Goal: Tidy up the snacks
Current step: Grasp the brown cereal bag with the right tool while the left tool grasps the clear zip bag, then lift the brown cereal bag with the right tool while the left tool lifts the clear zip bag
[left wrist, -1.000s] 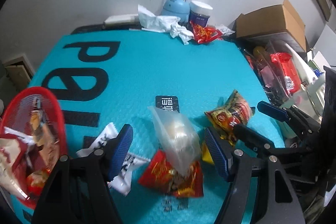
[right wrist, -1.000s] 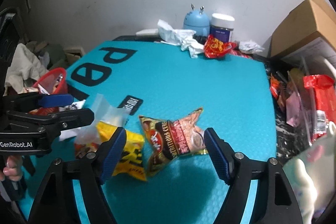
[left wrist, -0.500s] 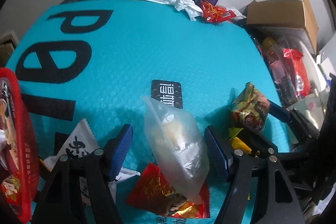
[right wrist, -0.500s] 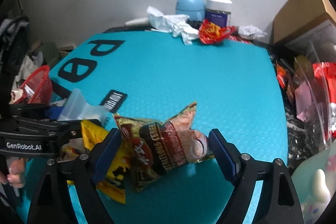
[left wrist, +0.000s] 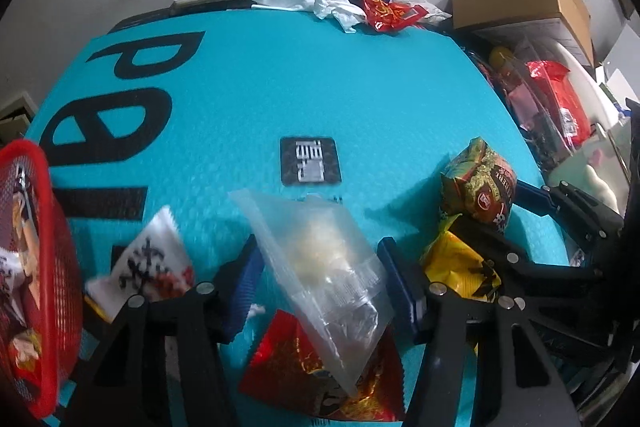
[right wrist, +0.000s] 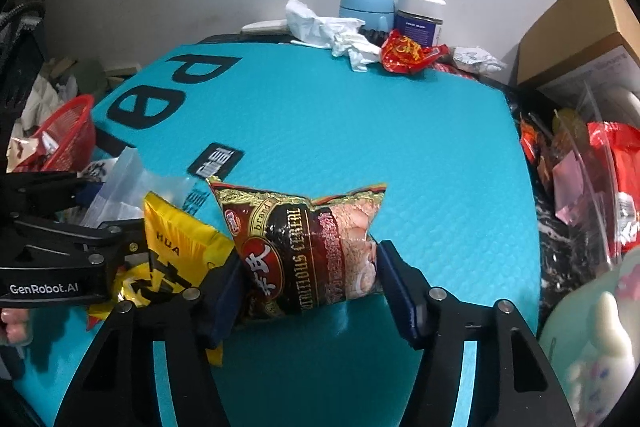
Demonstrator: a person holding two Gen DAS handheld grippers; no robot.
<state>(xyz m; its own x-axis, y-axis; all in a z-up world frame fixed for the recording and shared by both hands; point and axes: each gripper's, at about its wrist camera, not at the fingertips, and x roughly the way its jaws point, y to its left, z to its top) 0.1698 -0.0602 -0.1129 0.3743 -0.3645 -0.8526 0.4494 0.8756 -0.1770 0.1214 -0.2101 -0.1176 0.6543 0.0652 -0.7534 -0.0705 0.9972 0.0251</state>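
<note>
The red basket point(left wrist: 38, 267) at the mat's point(left wrist: 320, 87) left edge holds several snack packets. The left gripper point(left wrist: 320, 279) is closing on the clear bag point(left wrist: 320, 267), which lies over a red packet point(left wrist: 320, 379). The right gripper point(right wrist: 310, 283) is closing on the cereal bag point(right wrist: 304, 247), its pads touching both ends, beside a yellow packet point(right wrist: 176, 247).

**Both grippers closing on their packets**

The left gripper point(left wrist: 320, 283) is sinking toward the teal mat point(left wrist: 320, 87), and its jaws are narrowing around the clear bag point(left wrist: 320, 267), which now fills the gap between them rather than lying loosely inside it. The right gripper point(right wrist: 310, 283), after widening, is closing on the cereal packet point(right wrist: 308, 247); both pads now meet the packet's ends, where earlier they stood clear.
</note>
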